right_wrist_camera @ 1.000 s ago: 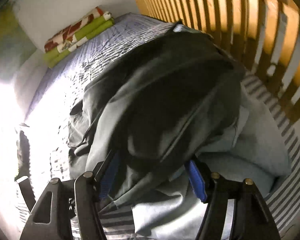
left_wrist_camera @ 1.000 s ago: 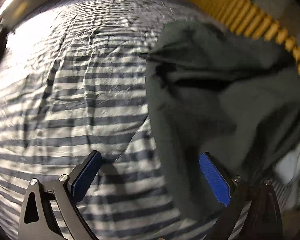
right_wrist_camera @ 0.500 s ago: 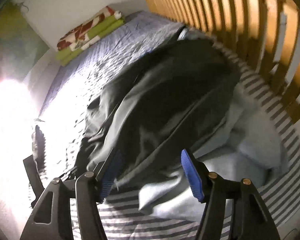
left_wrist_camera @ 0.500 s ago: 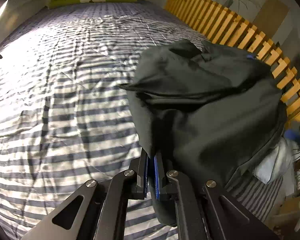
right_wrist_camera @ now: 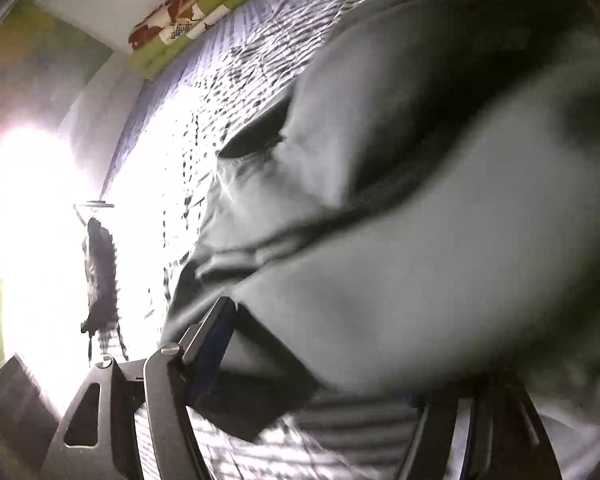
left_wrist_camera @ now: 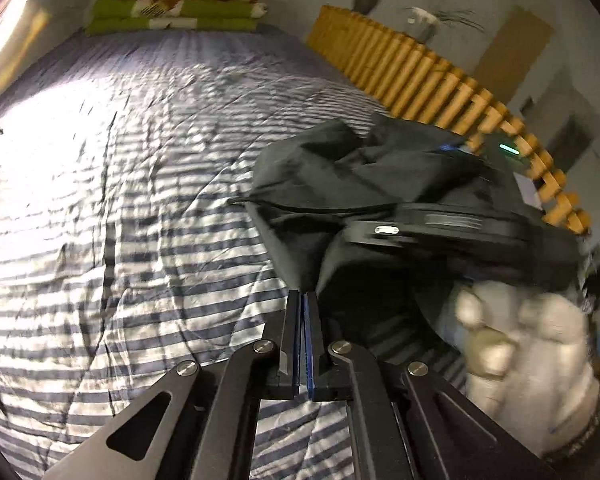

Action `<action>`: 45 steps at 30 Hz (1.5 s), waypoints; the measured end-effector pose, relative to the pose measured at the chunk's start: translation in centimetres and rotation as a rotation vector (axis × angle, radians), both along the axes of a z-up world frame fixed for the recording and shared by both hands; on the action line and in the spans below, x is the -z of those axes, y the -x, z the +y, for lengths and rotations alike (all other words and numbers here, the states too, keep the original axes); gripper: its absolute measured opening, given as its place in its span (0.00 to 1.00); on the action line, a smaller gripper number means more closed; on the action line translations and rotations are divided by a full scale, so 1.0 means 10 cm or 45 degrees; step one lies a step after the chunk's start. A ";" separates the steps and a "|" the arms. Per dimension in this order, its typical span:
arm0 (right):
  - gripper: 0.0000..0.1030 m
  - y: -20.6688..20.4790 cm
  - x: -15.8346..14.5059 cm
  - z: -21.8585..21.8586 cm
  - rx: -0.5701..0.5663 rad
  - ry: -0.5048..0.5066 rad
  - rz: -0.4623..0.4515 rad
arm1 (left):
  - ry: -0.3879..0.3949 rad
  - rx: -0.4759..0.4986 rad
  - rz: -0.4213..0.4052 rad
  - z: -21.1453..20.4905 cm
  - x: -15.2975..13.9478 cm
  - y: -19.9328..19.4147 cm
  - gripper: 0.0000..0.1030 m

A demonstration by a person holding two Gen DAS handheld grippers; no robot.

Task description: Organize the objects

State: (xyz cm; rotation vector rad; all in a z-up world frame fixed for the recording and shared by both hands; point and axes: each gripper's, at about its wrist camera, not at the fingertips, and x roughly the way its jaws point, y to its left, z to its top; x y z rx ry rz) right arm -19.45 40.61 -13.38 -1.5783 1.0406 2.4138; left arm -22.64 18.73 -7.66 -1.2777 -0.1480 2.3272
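Dark garment (left_wrist_camera: 364,184) bunched on the striped bed (left_wrist_camera: 120,200) beside the slatted rail.
Left tongs (left_wrist_camera: 302,312) clench its edge; right tongs (right_wrist_camera: 332,360) have been closing, jaws apart around a fold. Thin pinch could slip as the cloth lifts.

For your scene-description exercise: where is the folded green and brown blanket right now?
In the left wrist view, the folded blanket lies at the far head end of the striped bed, top left, against the wall.

Striped bed (left_wrist_camera: 120,208) w/ folded blankets (left_wrist_camera: 172,8) at far end; slatted wood rail (left_wrist_camera: 428,76) along side, window glare (right_wrist_camera: 24,200) opposite.
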 end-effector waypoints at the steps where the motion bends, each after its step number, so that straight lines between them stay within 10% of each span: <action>1: 0.30 0.07 0.03 -0.07 0.005 -0.045 -0.005 | 0.010 0.005 0.018 0.00 -0.05 -0.02 0.00; 2: 0.05 0.11 0.05 -0.11 -0.002 -0.071 -0.020 | 0.033 0.019 0.052 0.01 -0.08 -0.06 0.00; 8: 0.04 -0.08 -0.19 -0.18 -0.009 -0.174 0.077 | 0.075 0.020 0.005 -0.06 0.12 0.02 0.01; 10: 0.04 -0.22 -0.36 -0.13 0.002 -0.173 0.132 | 0.032 0.058 -0.058 -0.03 0.26 0.10 0.20; 12: 0.04 -0.30 -0.54 -0.10 0.004 -0.174 0.187 | 0.031 0.080 -0.079 0.08 0.34 0.11 0.79; 16: 0.04 -0.40 -0.75 -0.08 -0.007 -0.177 0.248 | -0.004 0.110 -0.007 0.39 0.36 0.05 0.88; 19: 0.04 -0.46 -0.79 -0.05 -0.010 -0.161 0.248 | -0.049 0.089 0.009 0.58 0.39 0.13 0.81; 21: 0.04 -0.50 -0.81 -0.07 -0.012 -0.145 0.261 | -0.020 0.087 0.016 0.68 0.37 0.16 0.25; 23: 0.04 -0.53 -0.89 -0.13 -0.032 -0.157 0.288 | -0.053 0.075 -0.041 0.68 0.35 0.24 0.09; 37: 0.04 -0.44 -2.61 -0.86 -0.133 -0.355 0.701 | -0.258 -0.080 0.356 -0.19 -1.51 0.27 0.03; 45: 0.03 -0.35 -3.57 -1.73 -0.314 -0.417 0.869 | -0.317 -0.219 0.592 -1.42 -2.60 -0.20 0.03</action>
